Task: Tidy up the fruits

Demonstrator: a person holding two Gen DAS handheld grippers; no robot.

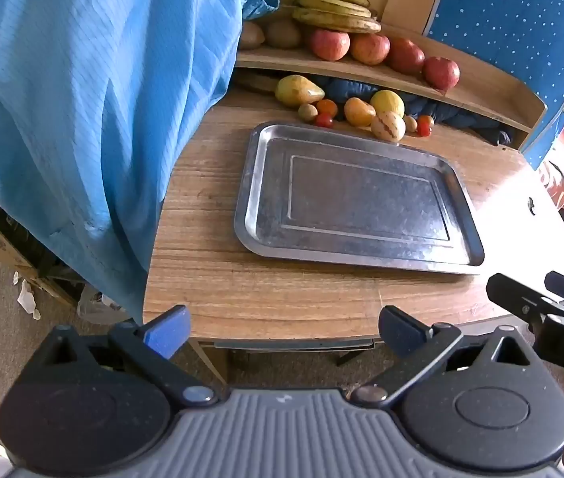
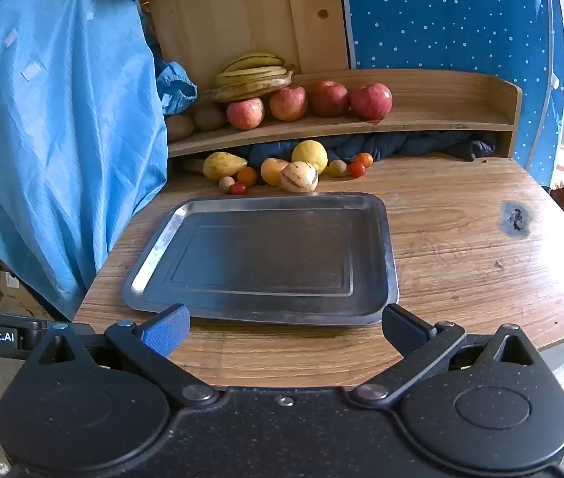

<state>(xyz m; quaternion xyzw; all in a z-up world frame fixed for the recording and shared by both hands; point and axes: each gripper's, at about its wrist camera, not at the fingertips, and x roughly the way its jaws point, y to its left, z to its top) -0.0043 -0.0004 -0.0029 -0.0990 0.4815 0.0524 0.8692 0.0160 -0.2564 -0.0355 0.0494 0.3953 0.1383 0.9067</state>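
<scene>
Right wrist view has us hovering at the near edge of the bench [image 2: 461, 239], our right claw [image 2: 284, 328] spread wide with nothing in it; the left claw [image 1: 284, 330] is likewise wide and empty, back from the bench edge. We judge no fruit has been sorted yet: the metal tray [image 2: 391, 263] lies bare in the middle of the bench. The loose fruit [image 2: 282, 171] sits in a cluster just beyond the tray's far rim, in front of the wooden shelf [image 2: 421, 119] that carries apples [image 2: 310, 101] and bananas [image 2: 252, 77]. Our next move likely calls for reaching across the tray and closing on one piece, perhaps the striped round melon [image 2: 299, 177] nearest the rim. The yellow-green mango [image 2: 222, 165] lies with its long axis left to right, pointed tip toward the right.
</scene>
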